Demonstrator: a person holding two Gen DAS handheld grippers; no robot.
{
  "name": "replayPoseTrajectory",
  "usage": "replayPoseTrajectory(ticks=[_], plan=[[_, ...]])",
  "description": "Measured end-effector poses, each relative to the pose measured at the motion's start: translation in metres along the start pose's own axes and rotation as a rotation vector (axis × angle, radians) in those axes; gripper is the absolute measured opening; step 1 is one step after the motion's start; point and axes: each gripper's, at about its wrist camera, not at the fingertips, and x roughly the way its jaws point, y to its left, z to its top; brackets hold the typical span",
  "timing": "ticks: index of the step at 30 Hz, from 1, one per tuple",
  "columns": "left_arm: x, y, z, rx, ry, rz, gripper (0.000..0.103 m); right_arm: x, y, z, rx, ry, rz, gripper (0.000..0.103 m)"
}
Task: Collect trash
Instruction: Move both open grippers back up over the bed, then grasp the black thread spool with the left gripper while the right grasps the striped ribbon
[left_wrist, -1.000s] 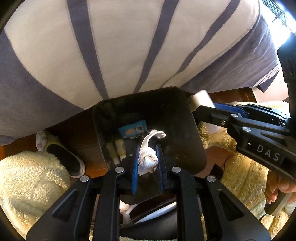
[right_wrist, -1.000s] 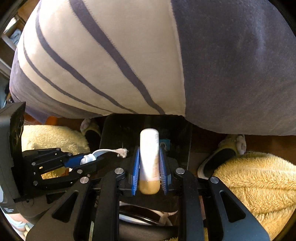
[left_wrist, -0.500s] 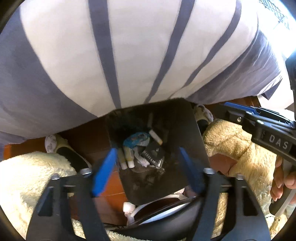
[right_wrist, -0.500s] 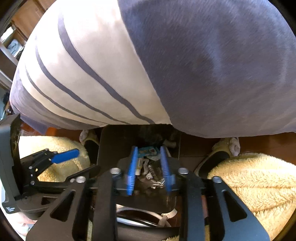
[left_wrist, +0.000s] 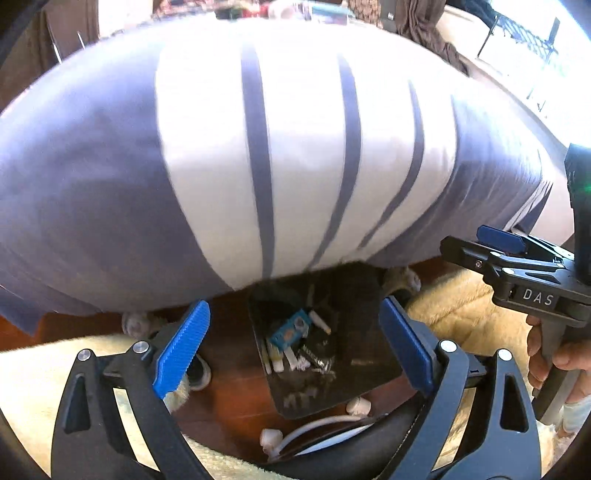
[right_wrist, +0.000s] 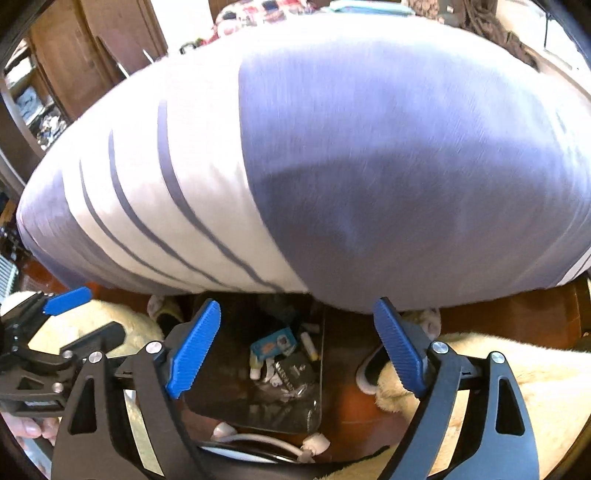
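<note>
A black trash bin (left_wrist: 354, 295) stands on the wooden floor below both grippers; it also shows in the right wrist view (right_wrist: 236, 325). Inside lie a blue packet (left_wrist: 290, 328), small tubes (left_wrist: 275, 360) and white tissue scraps (left_wrist: 299, 363); the packet shows in the right wrist view too (right_wrist: 273, 343). My left gripper (left_wrist: 295, 343) is wide open and empty above the bin. My right gripper (right_wrist: 295, 347) is wide open and empty above the bin; it shows at the right of the left wrist view (left_wrist: 509, 254).
A striped grey and white bed cover (left_wrist: 258, 147) overhangs the bin's far side. Cream fluffy rugs (right_wrist: 498, 365) lie left and right of the bin. Slippers (right_wrist: 369, 369) sit on the floor beside it. A white cord (left_wrist: 317, 424) lies near the bin.
Both grippers opened: the left let go of the white tissue, the right let go of the white tube. Both items dropped into the bin. Both grippers rose higher above it.
</note>
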Motion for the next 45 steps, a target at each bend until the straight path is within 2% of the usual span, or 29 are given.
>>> replayPoseTrajectory(ticks=[11, 19, 27, 36, 39, 43, 45], plan=[[-0.067, 0.02, 0.055, -0.018, -0.195, 0.032, 0.089, -0.063, 0.01, 0.061, -0.062, -0.188, -0.023, 0.094], [-0.081, 0.037, 0.103, -0.027, -0.259, 0.091, 0.089, -0.073, 0.018, 0.108, -0.109, -0.248, -0.043, 0.095], [-0.065, 0.063, 0.148, -0.031, -0.243, 0.153, 0.089, -0.061, 0.023, 0.151, -0.14, -0.248, -0.065, 0.096], [-0.033, 0.073, 0.196, -0.014, -0.201, 0.165, 0.089, -0.023, 0.027, 0.202, -0.146, -0.227, -0.071, 0.096], [-0.015, 0.075, 0.215, -0.011, -0.179, 0.164, 0.089, -0.007, 0.029, 0.222, -0.147, -0.219, -0.056, 0.096], [0.007, 0.076, 0.235, -0.008, -0.145, 0.171, 0.089, 0.016, 0.029, 0.251, -0.134, -0.196, 0.005, 0.094], [0.016, 0.076, 0.244, -0.006, -0.137, 0.164, 0.089, 0.025, 0.03, 0.26, -0.137, -0.187, 0.01, 0.084]])
